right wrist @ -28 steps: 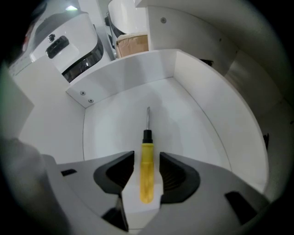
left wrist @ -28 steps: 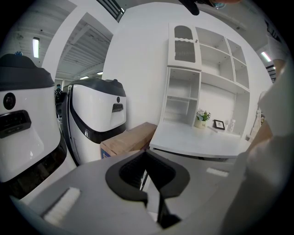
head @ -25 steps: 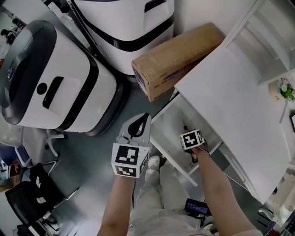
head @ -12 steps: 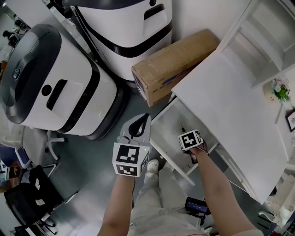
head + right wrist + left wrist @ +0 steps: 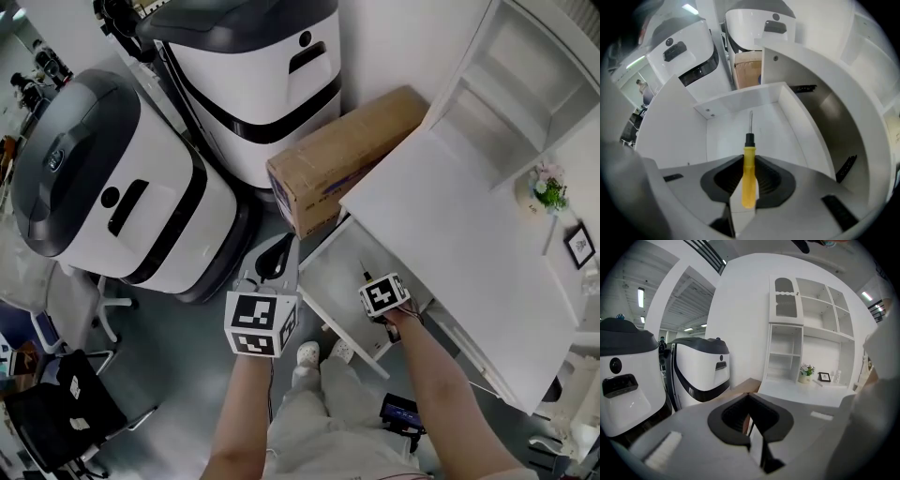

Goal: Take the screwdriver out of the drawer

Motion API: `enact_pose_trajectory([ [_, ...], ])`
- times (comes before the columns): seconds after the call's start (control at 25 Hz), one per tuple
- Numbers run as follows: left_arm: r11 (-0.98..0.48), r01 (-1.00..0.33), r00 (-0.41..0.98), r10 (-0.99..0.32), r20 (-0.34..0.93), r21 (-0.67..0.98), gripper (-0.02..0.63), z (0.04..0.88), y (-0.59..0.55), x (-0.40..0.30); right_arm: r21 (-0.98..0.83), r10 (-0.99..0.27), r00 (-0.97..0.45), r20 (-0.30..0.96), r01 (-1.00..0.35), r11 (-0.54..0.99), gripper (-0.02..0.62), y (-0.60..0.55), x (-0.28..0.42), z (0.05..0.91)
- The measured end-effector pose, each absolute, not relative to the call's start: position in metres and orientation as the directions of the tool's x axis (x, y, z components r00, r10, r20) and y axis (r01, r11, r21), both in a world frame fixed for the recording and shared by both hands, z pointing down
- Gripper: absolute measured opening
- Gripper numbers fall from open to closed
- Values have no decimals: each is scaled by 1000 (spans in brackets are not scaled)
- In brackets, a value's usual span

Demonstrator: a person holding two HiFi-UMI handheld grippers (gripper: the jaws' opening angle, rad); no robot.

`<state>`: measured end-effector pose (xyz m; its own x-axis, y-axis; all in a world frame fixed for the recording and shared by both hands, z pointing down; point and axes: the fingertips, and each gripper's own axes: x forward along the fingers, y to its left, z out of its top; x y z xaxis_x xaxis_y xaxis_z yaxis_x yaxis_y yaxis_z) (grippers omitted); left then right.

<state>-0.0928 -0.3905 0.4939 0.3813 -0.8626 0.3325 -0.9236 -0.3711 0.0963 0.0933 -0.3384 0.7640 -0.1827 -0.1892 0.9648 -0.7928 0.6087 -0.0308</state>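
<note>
my right gripper (image 5: 750, 160) has just been closing and clamps the yellow handle of the screwdriver (image 5: 749, 185), shaft pointing down into the open drawer (image 5: 736, 101). my left gripper (image 5: 749, 397): jaws together, nothing held.

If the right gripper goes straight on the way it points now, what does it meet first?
Probably the floor of the drawer, with the tip of the screwdriver that the right gripper holds touching first.

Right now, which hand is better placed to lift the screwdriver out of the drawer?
Right: the right tongs grip the screwdriver over the open drawer. The left tongs are shut, empty, outside it.
</note>
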Motion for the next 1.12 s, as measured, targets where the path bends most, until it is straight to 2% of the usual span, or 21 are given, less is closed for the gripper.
enact_pose_trajectory([
  [0.72, -402, -914, 403, -894, 197, 50, 8, 411, -372, -87, 8, -284, -215, 934, -783, 622, 86, -321, 87, 685],
  [1.12, -430, -903, 429, -897, 105, 13, 8, 362, -370, -84, 47, -412, -262, 873, -795, 605, 86, -341, 87, 616],
])
